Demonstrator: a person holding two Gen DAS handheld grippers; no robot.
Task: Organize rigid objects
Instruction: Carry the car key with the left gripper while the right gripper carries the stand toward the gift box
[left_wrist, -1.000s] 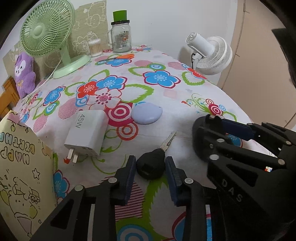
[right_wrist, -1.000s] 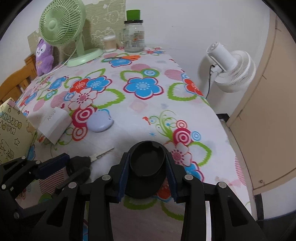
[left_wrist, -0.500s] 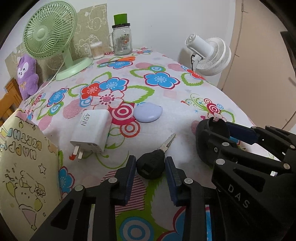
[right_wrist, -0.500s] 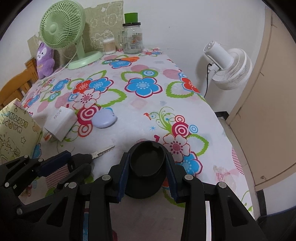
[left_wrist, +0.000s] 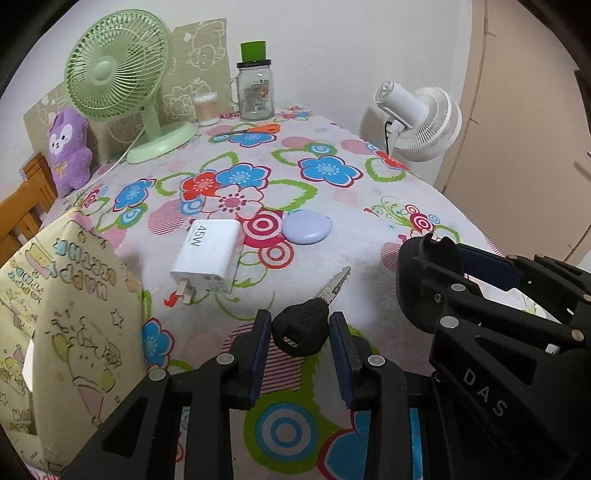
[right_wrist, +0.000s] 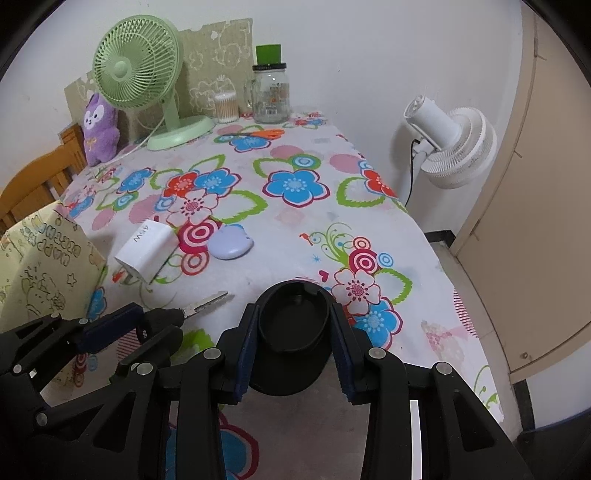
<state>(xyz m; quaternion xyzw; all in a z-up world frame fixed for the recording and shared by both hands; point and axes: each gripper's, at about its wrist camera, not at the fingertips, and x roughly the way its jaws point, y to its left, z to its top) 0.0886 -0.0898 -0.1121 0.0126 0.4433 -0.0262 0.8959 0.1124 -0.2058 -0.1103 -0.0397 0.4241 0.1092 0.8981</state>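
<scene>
My left gripper (left_wrist: 300, 334) is shut on the black head of a key (left_wrist: 303, 326); the metal blade (left_wrist: 335, 283) points forward over the table. It holds the key above the floral cloth. My right gripper (right_wrist: 293, 325) is shut on a black cup-like holder (right_wrist: 291, 343), open end up, held above the table's near edge. In the left wrist view the right gripper (left_wrist: 432, 258) and the holder are at the right. A white 45W charger (left_wrist: 207, 254) and a lilac pebble-shaped tracker (left_wrist: 307, 229) lie on the cloth ahead.
A yellow "Happy Birthday" gift bag (left_wrist: 55, 314) stands at the left. A green desk fan (left_wrist: 122, 81), a purple plush (left_wrist: 70, 147), a cotton-swab jar (left_wrist: 206, 107), a glass mug jar (left_wrist: 255, 92) and orange scissors (left_wrist: 258, 129) are at the back. A white fan (right_wrist: 454, 144) stands beside the table's right edge.
Both grippers have risen and pulled back a little with the key and the holder still held. The objects on the cloth have not moved.
</scene>
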